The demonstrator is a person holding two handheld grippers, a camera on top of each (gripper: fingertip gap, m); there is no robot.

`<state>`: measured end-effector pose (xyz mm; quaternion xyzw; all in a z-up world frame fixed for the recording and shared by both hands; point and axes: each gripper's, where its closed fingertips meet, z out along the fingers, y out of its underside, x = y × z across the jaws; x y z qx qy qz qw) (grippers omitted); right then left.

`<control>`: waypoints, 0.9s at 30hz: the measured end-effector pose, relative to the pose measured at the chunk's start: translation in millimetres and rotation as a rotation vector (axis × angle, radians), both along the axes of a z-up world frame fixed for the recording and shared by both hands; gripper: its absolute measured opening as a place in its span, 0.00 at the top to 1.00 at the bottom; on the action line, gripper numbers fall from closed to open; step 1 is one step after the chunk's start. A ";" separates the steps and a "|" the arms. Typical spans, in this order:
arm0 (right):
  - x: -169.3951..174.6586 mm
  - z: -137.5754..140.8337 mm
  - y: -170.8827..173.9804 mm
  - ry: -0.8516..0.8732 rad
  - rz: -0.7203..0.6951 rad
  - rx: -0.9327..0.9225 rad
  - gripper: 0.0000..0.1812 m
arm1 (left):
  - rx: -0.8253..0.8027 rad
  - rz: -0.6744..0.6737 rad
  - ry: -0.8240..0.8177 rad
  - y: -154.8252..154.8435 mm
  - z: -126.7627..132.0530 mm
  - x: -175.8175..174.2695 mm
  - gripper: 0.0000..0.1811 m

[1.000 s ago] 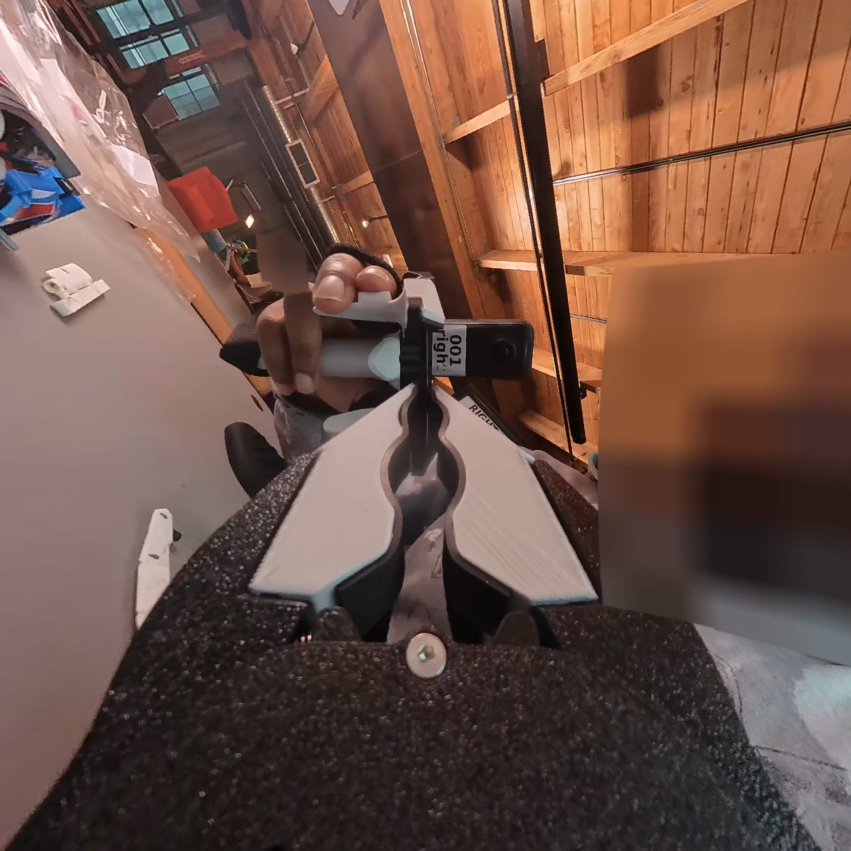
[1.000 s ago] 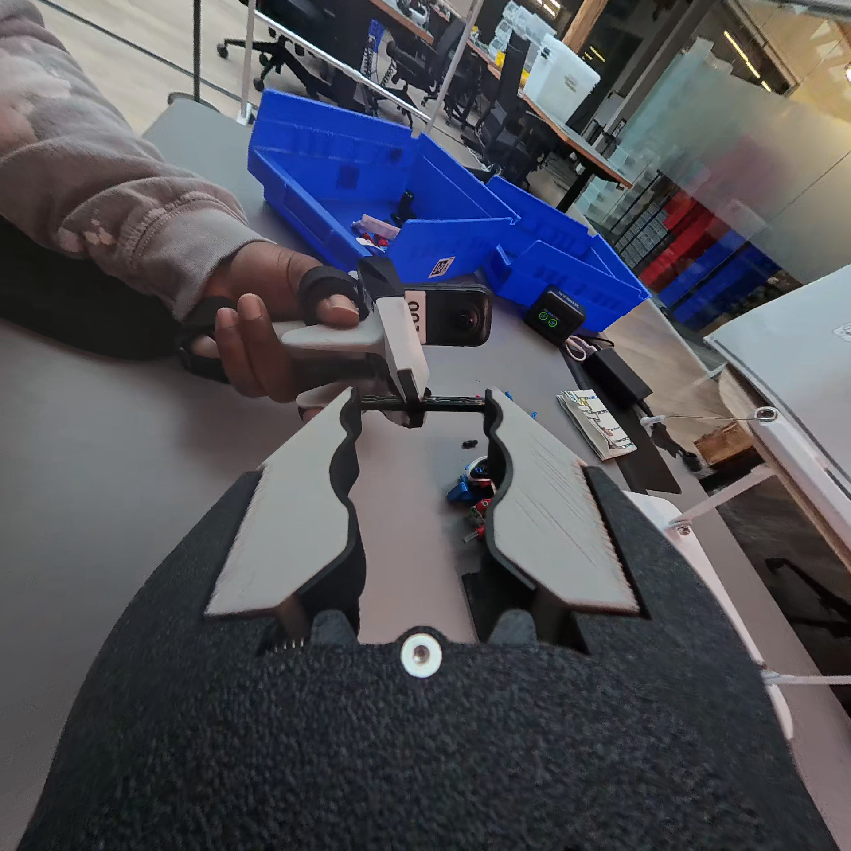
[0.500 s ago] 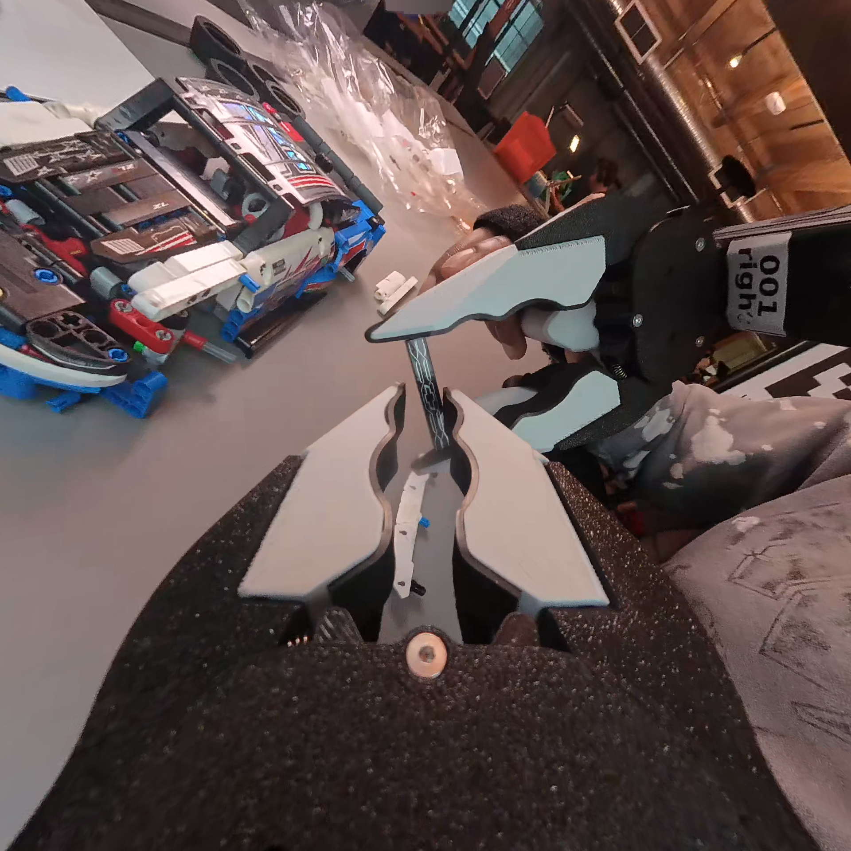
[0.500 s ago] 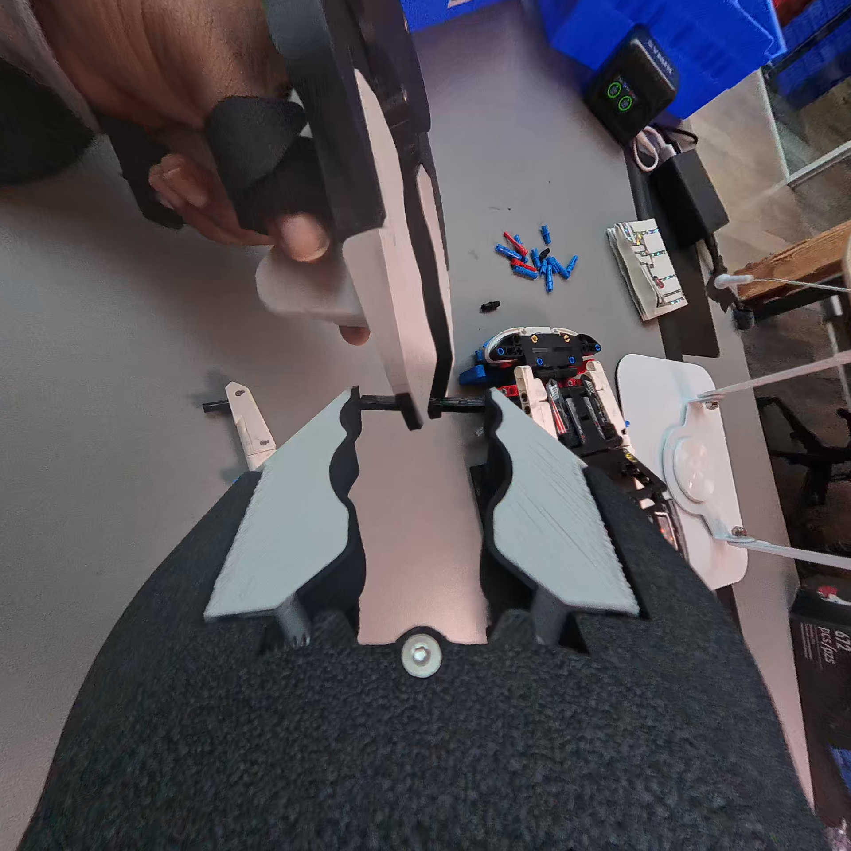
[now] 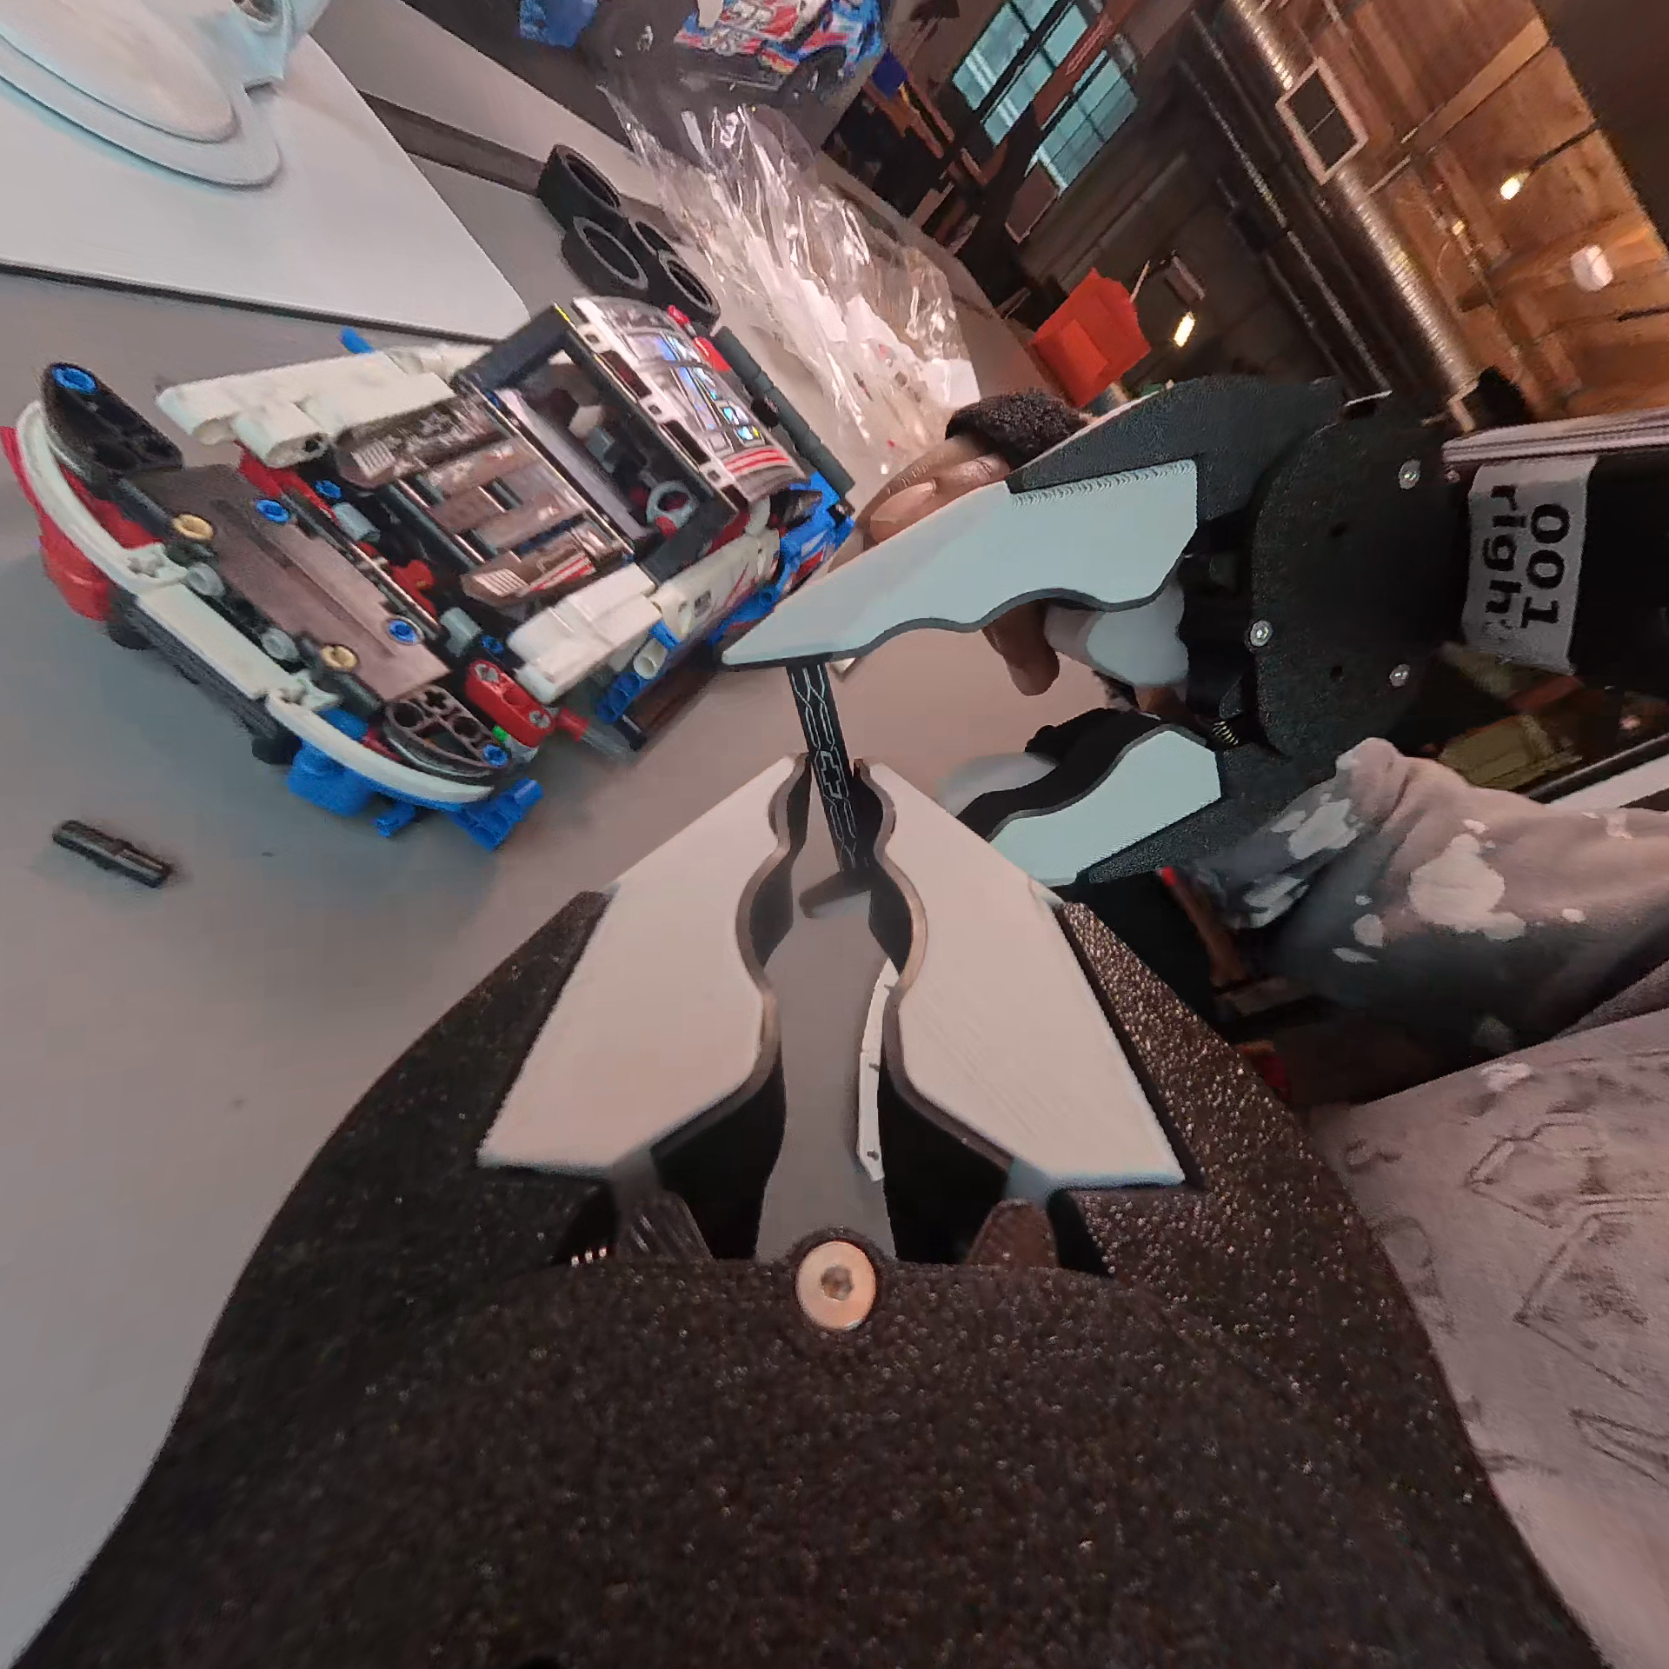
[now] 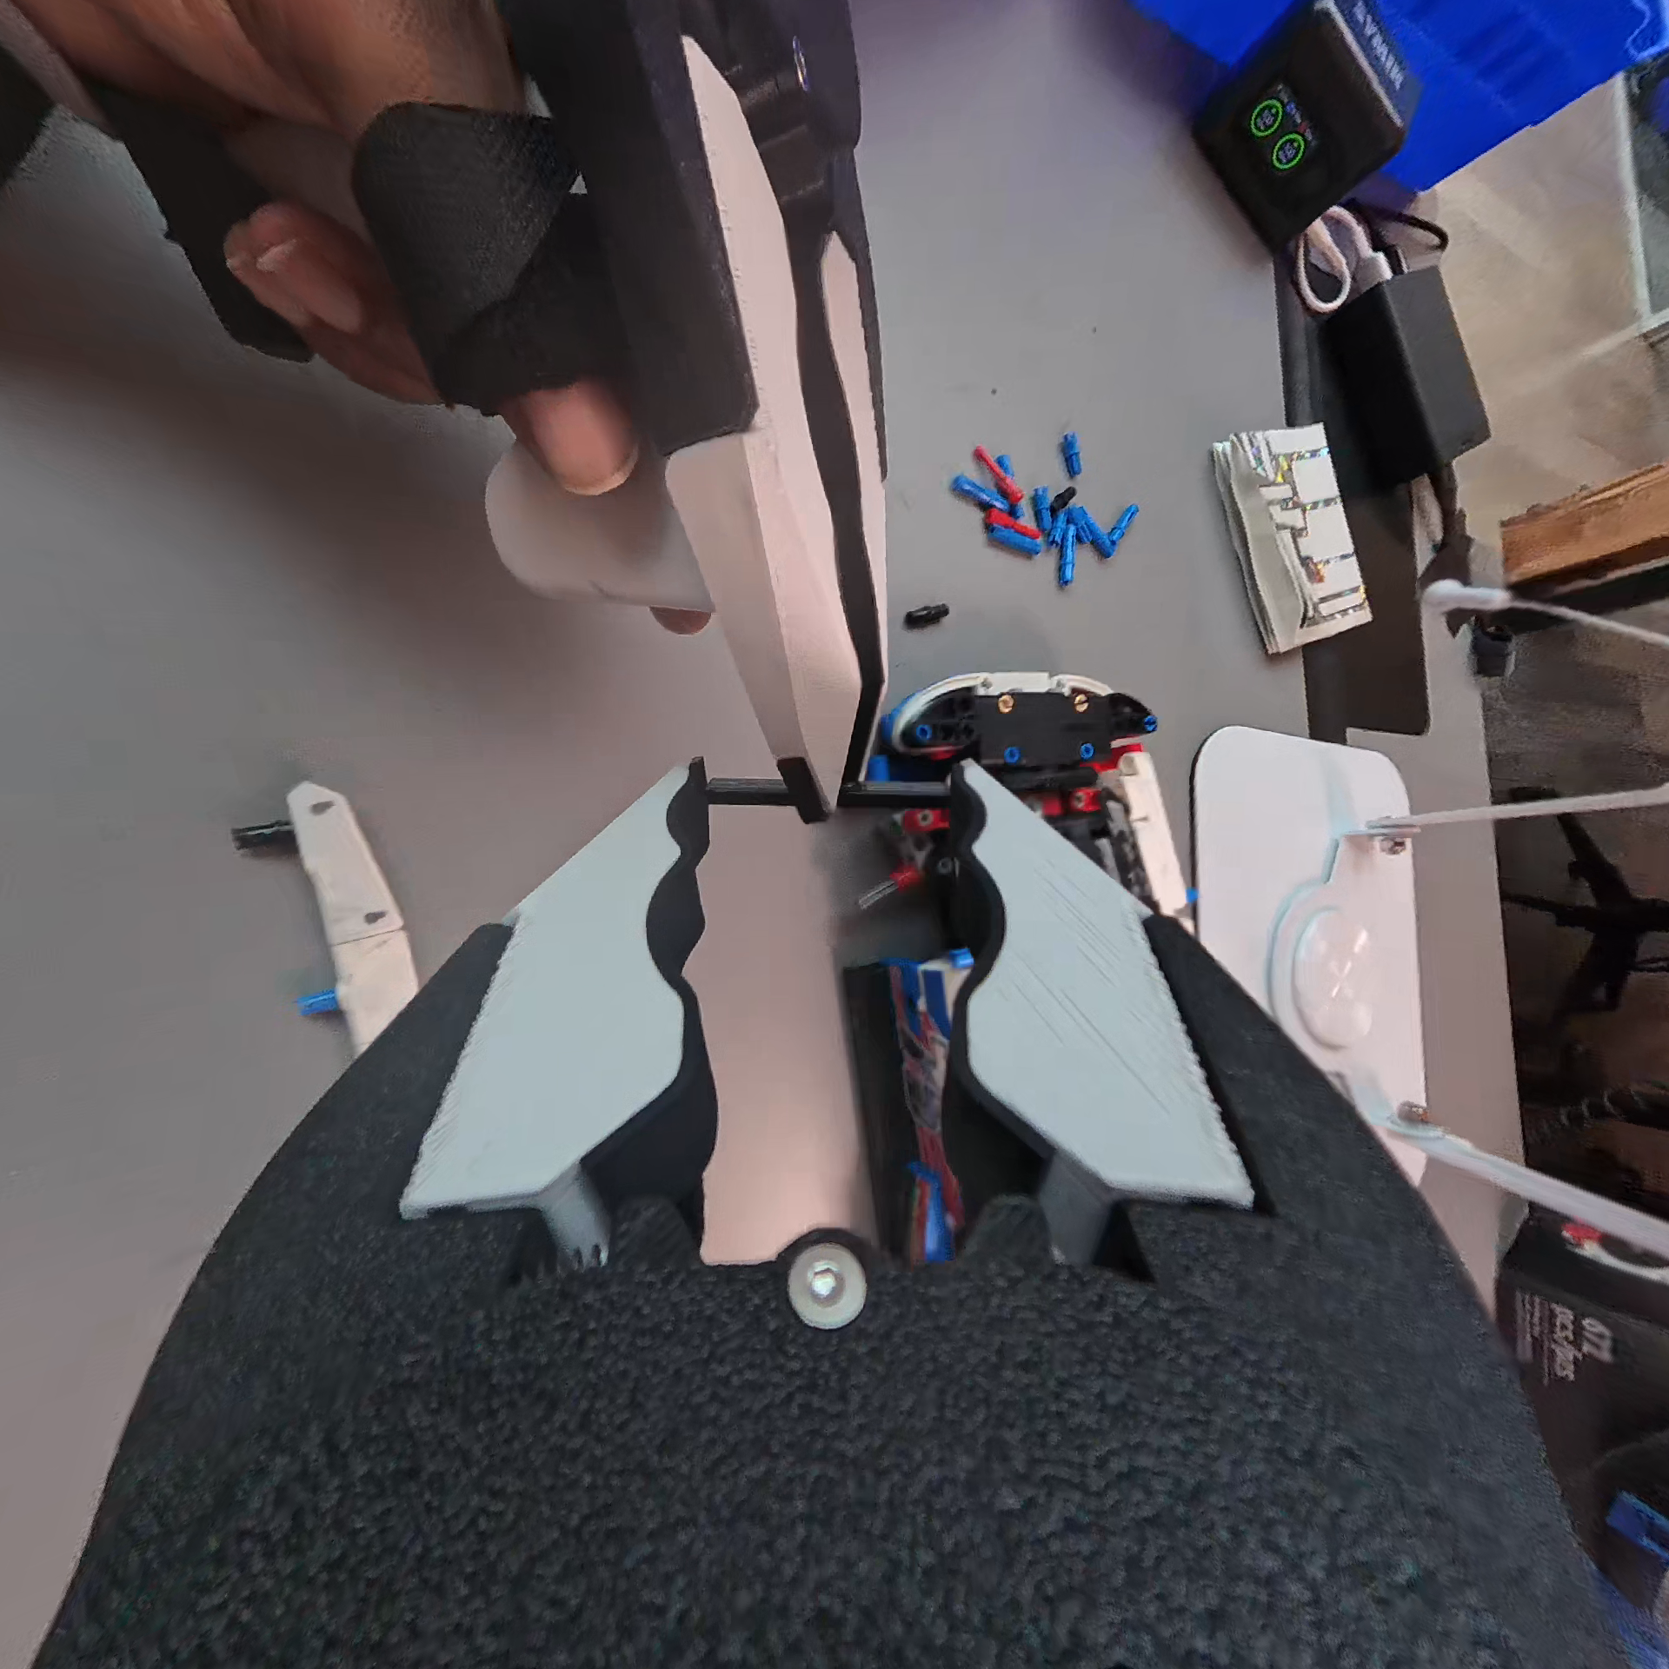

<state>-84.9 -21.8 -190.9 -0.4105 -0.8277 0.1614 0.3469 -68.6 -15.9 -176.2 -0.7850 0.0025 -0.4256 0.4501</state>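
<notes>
Left wrist view: the left gripper has its two tips closed together on the middle of a thin black bar, which stands almost upright above the grey table. The upper finger of the right gripper touches the top end of the bar; the lower end is hidden behind the left gripper's own finger. A brick-built toy car – white, blue, red and black – lies on the table to the left, well apart from the bar.

Right wrist view: the right gripper's fingers stand wide apart and the bar spans the gap between them, one end against each tip, so the gripper holds it by its length. The left gripper comes down from above and pinches it in the middle.

Compared with half a second ago, both grips are the same. The left camera has turned – now the whole car shows, farther off, and a small black pin has come into view on the table at the left. In the right view the car sits closer under the fingers, and a white panel piece lies at the left, as before.
</notes>
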 end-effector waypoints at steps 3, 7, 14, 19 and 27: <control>-27.8 14.4 10.3 -0.014 0.053 -0.038 0.71 | -0.034 0.009 -0.159 14.0 11.7 -28.2 0.97; -62.7 16.5 24.8 -0.105 0.123 -0.087 0.79 | -0.085 0.014 -0.359 30.3 12.8 -54.9 0.97; -83.7 -12.3 40.5 -0.257 0.172 -0.116 0.77 | -0.135 0.093 -0.400 48.3 -5.8 -77.3 0.97; -85.1 -9.6 41.9 -0.197 0.247 -0.096 0.68 | -0.157 0.074 -0.376 51.9 -12.0 -82.4 0.97; -73.1 -9.9 45.8 -0.210 0.370 0.050 0.64 | -0.199 0.000 -0.324 51.4 -19.4 -78.3 0.97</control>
